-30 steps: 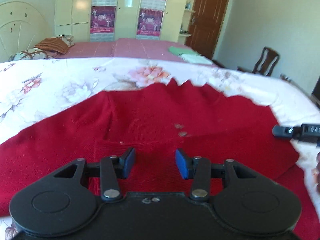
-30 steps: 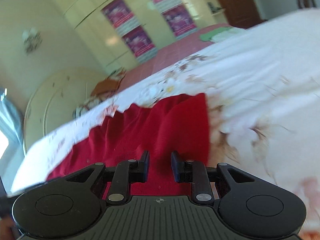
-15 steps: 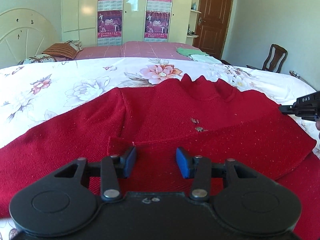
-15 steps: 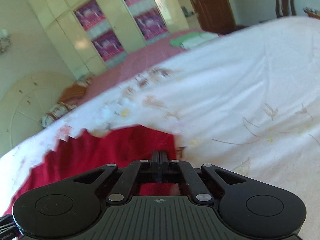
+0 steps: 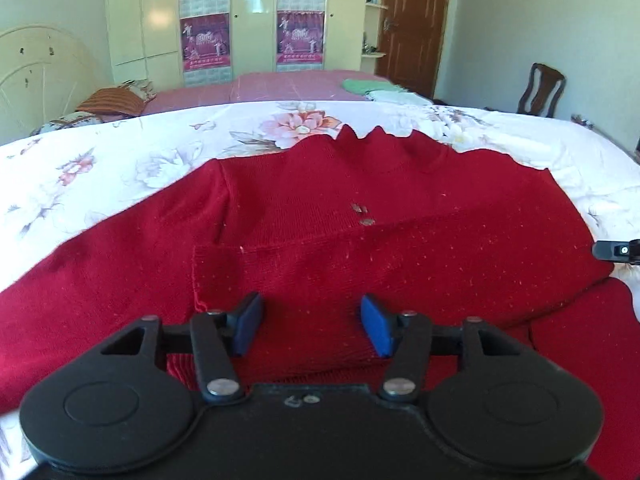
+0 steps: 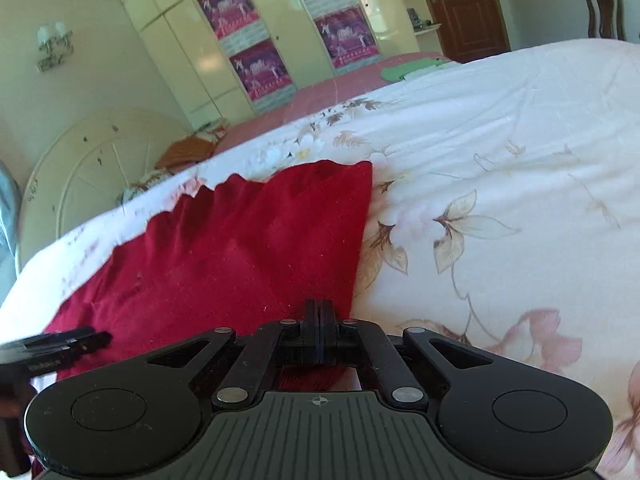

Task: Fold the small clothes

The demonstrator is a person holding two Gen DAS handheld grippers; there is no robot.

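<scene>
A red knit sweater (image 5: 360, 240) lies spread on the floral bedsheet (image 5: 120, 168), one sleeve folded across its chest. My left gripper (image 5: 312, 324) hovers over that folded sleeve near the hem. Its blue pads stand apart and are opening, with knit below them and nothing pinched. In the right wrist view my right gripper (image 6: 319, 320) is shut at the sweater's (image 6: 240, 248) right edge. Red knit lies right under its tips; I cannot tell whether any is pinched. Its tip (image 5: 616, 250) shows at the garment's right side, and the left gripper's finger (image 6: 72, 342) at the far left.
Floral sheet (image 6: 500, 184) stretches wide to the right of the sweater. Beyond is a second bed with a pink cover (image 5: 288, 86) and folded green clothes (image 5: 368, 87). A wooden chair (image 5: 540, 88), a brown door and a poster-covered wardrobe stand at the back.
The right gripper's jaws closed and it swung from over the sweater's body to its right edge. The left gripper's pads spread wider; it barely shifted.
</scene>
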